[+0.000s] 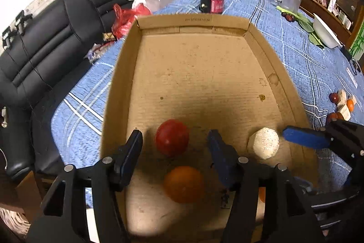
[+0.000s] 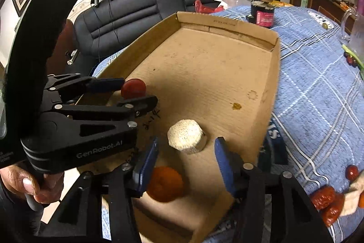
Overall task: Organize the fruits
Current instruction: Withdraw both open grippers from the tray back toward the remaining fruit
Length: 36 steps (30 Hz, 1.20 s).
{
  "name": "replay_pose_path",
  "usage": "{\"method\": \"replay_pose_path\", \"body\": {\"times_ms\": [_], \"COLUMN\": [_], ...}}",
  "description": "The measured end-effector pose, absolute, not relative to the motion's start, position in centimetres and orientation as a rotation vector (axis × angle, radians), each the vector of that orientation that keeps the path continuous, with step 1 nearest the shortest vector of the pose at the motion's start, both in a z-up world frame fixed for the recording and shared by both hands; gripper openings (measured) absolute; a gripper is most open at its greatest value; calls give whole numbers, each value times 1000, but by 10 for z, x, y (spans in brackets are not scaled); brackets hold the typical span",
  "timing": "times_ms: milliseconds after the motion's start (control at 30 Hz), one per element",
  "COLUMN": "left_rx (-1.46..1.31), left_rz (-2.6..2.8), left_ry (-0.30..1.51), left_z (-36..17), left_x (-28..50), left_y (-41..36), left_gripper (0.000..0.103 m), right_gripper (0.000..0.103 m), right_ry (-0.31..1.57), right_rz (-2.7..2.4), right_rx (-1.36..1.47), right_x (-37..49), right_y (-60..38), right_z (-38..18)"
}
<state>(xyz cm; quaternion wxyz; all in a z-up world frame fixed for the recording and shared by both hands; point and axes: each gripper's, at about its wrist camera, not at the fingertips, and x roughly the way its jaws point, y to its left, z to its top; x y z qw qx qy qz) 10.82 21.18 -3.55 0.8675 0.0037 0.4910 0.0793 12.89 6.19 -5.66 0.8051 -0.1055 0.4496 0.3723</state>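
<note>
Nearest to me, my left hand-held gripper (image 1: 174, 147) stands open over the near end of the cardboard tray (image 1: 268, 74), its blue pads on both sides of the red fruit (image 1: 172, 140) without touching it. The orange fruit (image 1: 183, 183) lies just nearer than the red one, also on the tray floor. To the right, my right hand-held gripper (image 2: 186, 152) is open too, and the white faceted piece (image 2: 185, 137) sits on the cardboard just beyond its fingertips, free of both pads. Right of the tray, on the blue checked cloth of the bench (image 1: 314, 65), I see a small group of red and orange fruits with pale blocks (image 1: 341, 104). Far behind the tray stands a dark jar (image 1: 212, 2), and to the far left a black sofa (image 1: 56, 22).
</note>
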Motion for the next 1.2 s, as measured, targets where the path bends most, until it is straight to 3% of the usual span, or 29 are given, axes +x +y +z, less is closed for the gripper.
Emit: {"method": "replay_pose_path", "body": {"times_ms": [500, 1200], "left_rx": [4, 91], "left_rz": [98, -101], "left_ry": [922, 930], "left_z": [2, 2], "left_x": [63, 43], "left_y": [167, 62], "left_gripper": [59, 59], "right_gripper": [54, 54], "right_ry": [915, 909], "right_rz": [738, 510], "right_rx": [-120, -45], "right_x": [100, 73], "right_y": [-29, -174], "right_z": [-24, -19]}}
